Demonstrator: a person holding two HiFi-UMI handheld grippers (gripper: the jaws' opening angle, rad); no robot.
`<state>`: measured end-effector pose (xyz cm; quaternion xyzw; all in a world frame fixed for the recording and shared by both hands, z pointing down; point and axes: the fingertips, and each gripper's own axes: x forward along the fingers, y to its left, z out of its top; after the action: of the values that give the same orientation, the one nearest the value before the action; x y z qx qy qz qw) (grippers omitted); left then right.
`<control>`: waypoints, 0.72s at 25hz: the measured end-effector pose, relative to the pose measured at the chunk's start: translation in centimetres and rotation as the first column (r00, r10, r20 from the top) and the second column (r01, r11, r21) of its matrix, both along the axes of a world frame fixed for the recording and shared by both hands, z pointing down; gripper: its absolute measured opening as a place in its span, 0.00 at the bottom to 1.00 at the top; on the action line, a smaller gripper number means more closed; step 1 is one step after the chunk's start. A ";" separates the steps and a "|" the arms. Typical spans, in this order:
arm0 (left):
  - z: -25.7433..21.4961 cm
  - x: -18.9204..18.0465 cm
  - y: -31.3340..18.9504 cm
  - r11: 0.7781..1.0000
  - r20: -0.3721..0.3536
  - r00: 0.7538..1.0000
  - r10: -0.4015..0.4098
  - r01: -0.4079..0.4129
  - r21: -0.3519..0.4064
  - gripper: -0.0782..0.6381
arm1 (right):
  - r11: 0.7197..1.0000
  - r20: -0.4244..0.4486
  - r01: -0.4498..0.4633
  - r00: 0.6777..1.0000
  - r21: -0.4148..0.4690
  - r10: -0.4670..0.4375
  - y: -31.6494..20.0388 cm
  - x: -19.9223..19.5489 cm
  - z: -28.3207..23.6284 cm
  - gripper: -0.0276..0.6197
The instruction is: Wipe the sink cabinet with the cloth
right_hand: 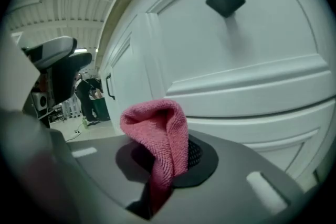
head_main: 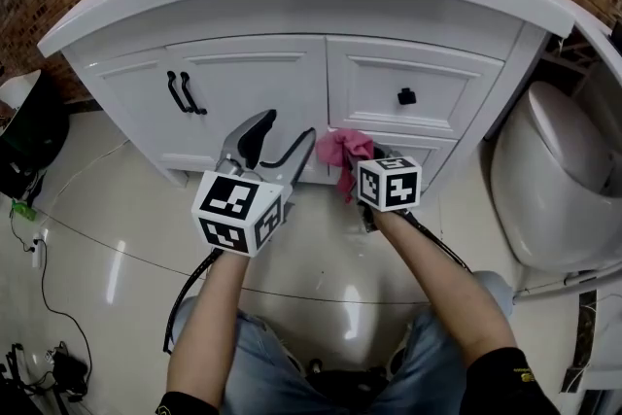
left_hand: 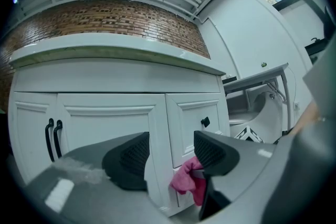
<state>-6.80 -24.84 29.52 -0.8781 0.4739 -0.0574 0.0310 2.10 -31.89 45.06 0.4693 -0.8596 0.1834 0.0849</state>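
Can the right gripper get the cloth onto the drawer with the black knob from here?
Probably yes. The right gripper, shut on the pink cloth, sits just below the drawer front with nothing between them; the left gripper is open to its side.

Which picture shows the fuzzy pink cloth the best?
The right gripper view: the pink woven cloth fills the middle, pinched in the right gripper. The head view shows it small by the white cabinet; the left gripper view shows it partly behind a jaw.

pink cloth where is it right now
In the head view the pink cloth is clamped in the right gripper, right of centre by the lower drawer of the cabinet, below the black knob.
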 end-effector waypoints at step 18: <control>0.1 1.2 0.2 0.999 0.008 0.999 0.036 -0.036 0.008 0.48 | 0.908 -0.056 -0.401 0.916 -0.119 0.397 1.4 22.6 2.8 0.10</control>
<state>-5.56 -24.66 29.61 -0.8862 0.4582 -0.0582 0.0371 24.65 -30.52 47.86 0.6315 -0.7306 0.2444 0.0885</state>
